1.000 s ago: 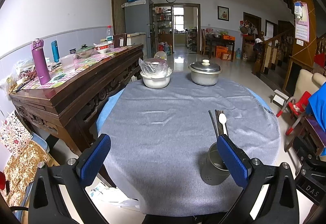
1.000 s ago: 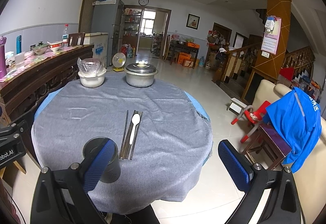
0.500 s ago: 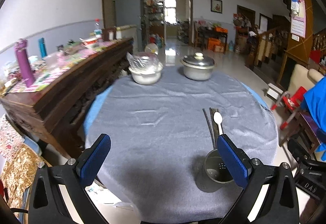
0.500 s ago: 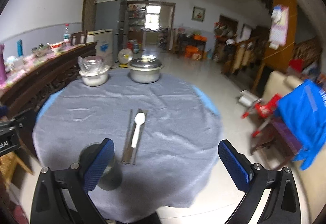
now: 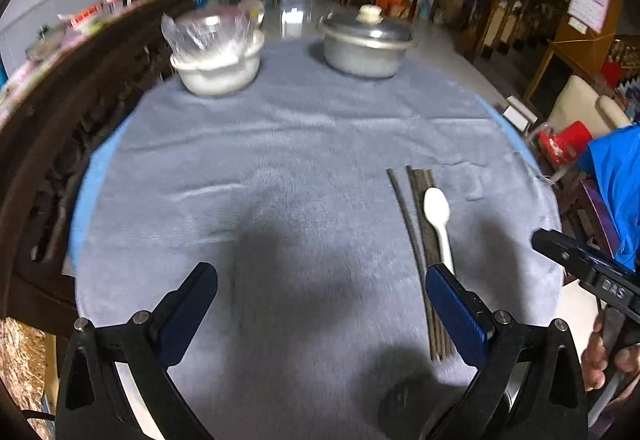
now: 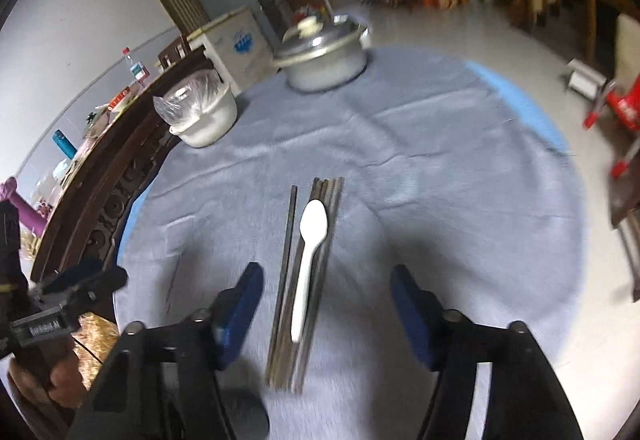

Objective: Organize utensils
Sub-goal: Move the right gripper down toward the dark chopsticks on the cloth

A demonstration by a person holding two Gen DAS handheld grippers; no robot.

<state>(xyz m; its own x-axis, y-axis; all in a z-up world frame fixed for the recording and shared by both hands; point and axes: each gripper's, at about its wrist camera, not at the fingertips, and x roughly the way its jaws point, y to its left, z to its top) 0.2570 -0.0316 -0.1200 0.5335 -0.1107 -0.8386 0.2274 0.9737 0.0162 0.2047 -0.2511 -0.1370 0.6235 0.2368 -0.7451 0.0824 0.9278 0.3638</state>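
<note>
Two grippers are over a round counter [image 5: 280, 168] with a grey cloth, so biggest stuff first: at the far edge sits a lidded pot [image 5: 366, 46] and next to it a white bowl [image 5: 218, 68] with plastic over it, neither of which looks like part of the job. Nearer in lies a bundle of dark chopsticks [image 6: 316, 280] with one stray stick just to its left, and a white spoon [image 6: 308, 260] resting on top of the bundle. The dark holder [image 5: 404, 400], where I guess it all ends up, is only a blurry patch at the bottom of the left view, just short of the sticks' near ends. Key bit: the sticks and spoon run lengthwise straight away from the right gripper [image 6: 326, 296], and they sit right between its jaws, which are closing in but not touching anything yet. So the squeeze goes across the long axis, which seems like what you want. The left gripper [image 5: 320, 292] is spread wide with nothing in it, and the utensils lie off by its right finger, so the right hand is clearly the closer one. You can see each hand's gripper at the edge of the other's view, which is kinda neat.
</note>
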